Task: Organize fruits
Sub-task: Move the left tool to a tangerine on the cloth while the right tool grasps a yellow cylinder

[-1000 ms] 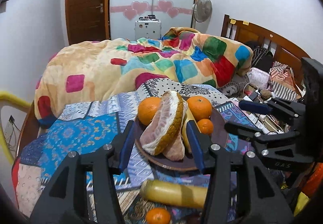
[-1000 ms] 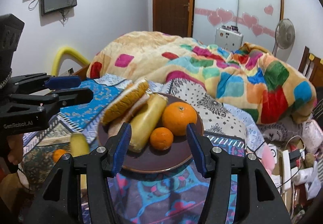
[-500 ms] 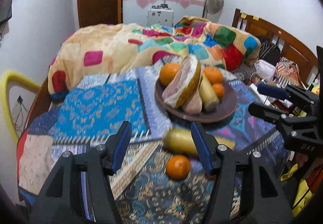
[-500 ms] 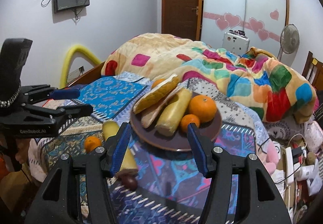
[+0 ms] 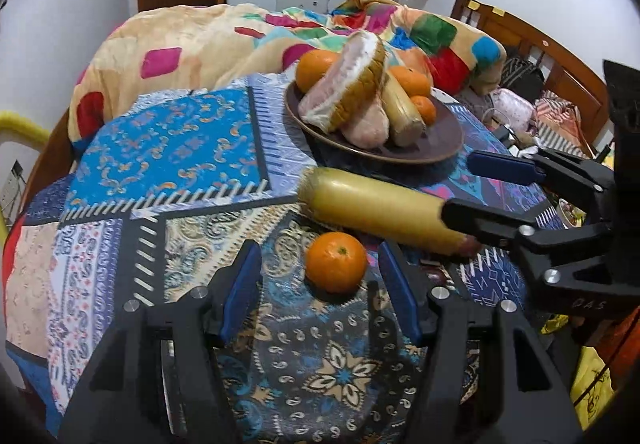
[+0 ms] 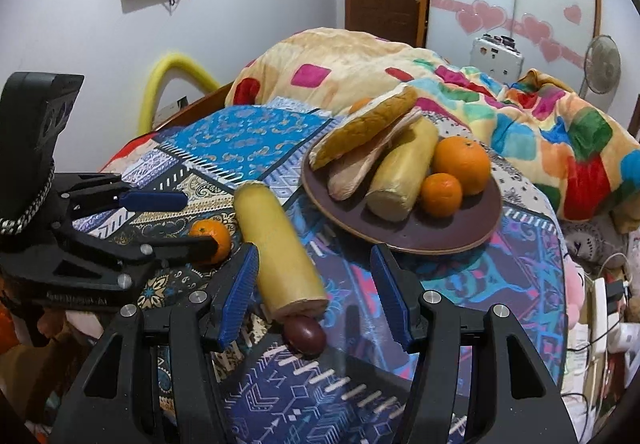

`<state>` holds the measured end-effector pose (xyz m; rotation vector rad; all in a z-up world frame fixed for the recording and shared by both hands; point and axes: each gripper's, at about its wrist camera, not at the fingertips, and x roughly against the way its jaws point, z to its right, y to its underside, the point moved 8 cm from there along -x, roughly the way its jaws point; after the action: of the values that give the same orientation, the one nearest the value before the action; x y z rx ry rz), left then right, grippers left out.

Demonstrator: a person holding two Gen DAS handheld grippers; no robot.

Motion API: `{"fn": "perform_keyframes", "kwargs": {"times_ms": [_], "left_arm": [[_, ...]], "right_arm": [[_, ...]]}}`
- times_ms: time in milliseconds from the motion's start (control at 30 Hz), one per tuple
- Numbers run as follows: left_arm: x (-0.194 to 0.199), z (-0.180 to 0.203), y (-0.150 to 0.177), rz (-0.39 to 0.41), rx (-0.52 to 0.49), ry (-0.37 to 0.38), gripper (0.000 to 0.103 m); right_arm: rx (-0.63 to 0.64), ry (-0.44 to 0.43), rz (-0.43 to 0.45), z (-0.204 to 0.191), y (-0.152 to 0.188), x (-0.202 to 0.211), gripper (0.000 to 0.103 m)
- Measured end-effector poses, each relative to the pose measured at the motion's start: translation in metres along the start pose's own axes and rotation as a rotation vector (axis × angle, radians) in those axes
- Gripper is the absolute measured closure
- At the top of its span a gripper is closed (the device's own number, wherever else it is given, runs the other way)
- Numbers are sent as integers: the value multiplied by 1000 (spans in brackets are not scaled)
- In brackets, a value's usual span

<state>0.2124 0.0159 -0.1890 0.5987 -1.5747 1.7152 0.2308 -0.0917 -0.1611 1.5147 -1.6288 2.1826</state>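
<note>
A loose orange (image 5: pixel 336 262) lies on the patterned cloth between the fingers of my left gripper (image 5: pixel 320 272), with a gap at each pad, so it is open. A long yellow fruit (image 6: pixel 280 252) lies between the fingers of my right gripper (image 6: pixel 316 268), close to the left pad and far from the right one, so this gripper is open too. A small dark purple fruit (image 6: pixel 304 330) sits at its near end. Beyond, a brown plate (image 6: pixel 440 240) holds a pomelo wedge (image 5: pixel 348 84), oranges and another yellow fruit. The other views show the right gripper (image 5: pixel 456 186) and the left gripper (image 6: pixel 200 222).
A colourful quilt (image 5: pixel 224 40) is heaped behind the plate. A wooden headboard (image 5: pixel 540 56) and cluttered bags and cables (image 6: pixel 600 284) lie to the right. A yellow foam tube (image 6: pixel 176 72) stands at the left edge. The patterned cloth (image 5: pixel 168 148) covers the surface.
Both grippers have pulled back from the plate and sunk toward the cloth. The loose orange now lies between my left fingers, the long yellow fruit between my right fingers.
</note>
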Motion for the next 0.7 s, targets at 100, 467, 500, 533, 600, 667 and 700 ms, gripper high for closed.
{"fn": "perform_keyframes", "kwargs": {"times_ms": [100,467,500,533,600,667,700], "left_arm": [[-3,7,2,-4,-31,11,59],[0,-6,5,8,-6,15,70],[1,-10,6,11,-3,6,70],[3,-14,5,16,-2,-5,70],[6,-22,4,27,-1,-32,70],[9,-30,3,39,-1,-57,70],[10,-33,3,45,-2,-68,70]], "right_arm": [[-1,-12,-5,-2,0,-3,49],[56,-41,-60,-16,-5,-27,49],[59,-45,-70,-17,-5,-29,49],[67,-50,-90,-18,-5,-34,49],[78,-55,-109,-19,-5,-39,49],[87,-61,-125,-21,-7,-43,49],[90,-68,-133,-23,-7,-45,51]]}}
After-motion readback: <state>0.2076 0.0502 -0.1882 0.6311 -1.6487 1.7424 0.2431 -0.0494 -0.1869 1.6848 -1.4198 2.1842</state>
